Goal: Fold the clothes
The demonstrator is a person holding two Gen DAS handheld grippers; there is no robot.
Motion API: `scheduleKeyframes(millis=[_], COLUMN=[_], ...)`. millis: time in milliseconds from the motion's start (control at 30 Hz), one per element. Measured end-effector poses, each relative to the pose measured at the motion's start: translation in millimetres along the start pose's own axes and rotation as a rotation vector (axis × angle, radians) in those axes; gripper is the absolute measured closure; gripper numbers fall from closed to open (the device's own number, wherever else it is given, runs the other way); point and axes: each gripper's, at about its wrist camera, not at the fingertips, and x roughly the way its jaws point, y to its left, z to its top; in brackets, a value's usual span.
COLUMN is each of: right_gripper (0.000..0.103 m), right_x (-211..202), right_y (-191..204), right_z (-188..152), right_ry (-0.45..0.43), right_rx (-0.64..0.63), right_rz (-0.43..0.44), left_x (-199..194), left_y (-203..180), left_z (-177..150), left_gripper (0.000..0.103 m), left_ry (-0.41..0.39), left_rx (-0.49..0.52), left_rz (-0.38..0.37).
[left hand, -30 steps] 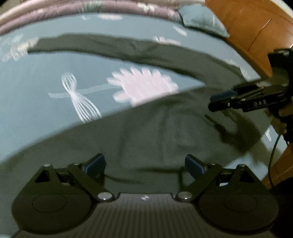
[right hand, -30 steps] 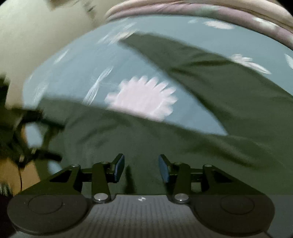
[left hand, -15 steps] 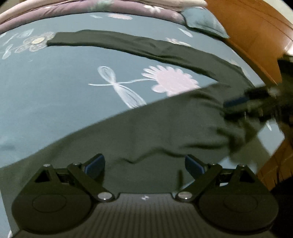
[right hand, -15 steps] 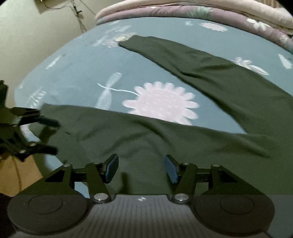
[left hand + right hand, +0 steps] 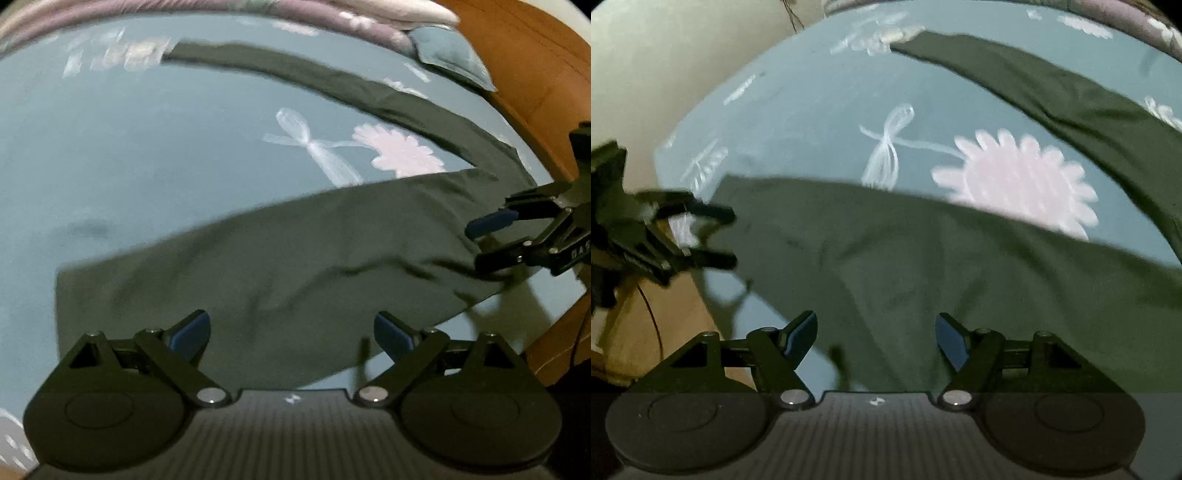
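Observation:
A dark green pair of trousers point(image 5: 295, 266) lies spread on a blue flowered bedsheet point(image 5: 147, 155), its legs apart in a V. It also shows in the right wrist view point(image 5: 960, 266). My left gripper point(image 5: 291, 334) is open and empty just above the near leg's hem end. My right gripper point(image 5: 875, 334) is open and empty over the near leg further along. Each gripper shows in the other's view, the right one point(image 5: 480, 243) at the leg's edge, the left one point(image 5: 727, 236) beside the hem corner.
A wooden bed frame point(image 5: 535, 81) runs along the right side. Folded quilts point(image 5: 332, 11) and a blue pillow point(image 5: 450, 55) lie at the far end. A pale wall point(image 5: 665, 74) and the floor lie beyond the sheet's left edge.
Both grippers have drawn back toward the near bed edge. My right gripper's jaws have opened wider. The near trouser leg now lies flatter, with its hem end in view.

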Motion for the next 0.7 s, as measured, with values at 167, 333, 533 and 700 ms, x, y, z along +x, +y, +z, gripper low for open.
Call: scheduleKeyframes(millis=[167,333,533,700], right_gripper=[0.02,0.02,0.02,0.02], right_x=[15.3,13.0,9.0,-11.1], right_y=[9.7,5.2,5.0,-16.0], right_z=[-8.1,-0.4,6.2,-4.6], right_ry=[0.08,0.07,0.031,-0.004], right_rx=[-0.037,-0.021,-0.028,0.044], right_rz=[0.014,0.007,-0.049,-0.106], left_x=[-20.0,-19.7,-5.3,-26.1], left_y=[1.5,16.8,54.4,69.9], left_z=[-18.0,3.1,7.5,5.6], left_gripper=[0.007,0.007,0.007,0.007], left_ry=[0.021,-0.102,-0.2,-0.207], left_rx=[0.009,-0.012,-0.126,-0.207], left_rz=[-0.008,0.044,0.11,0.167])
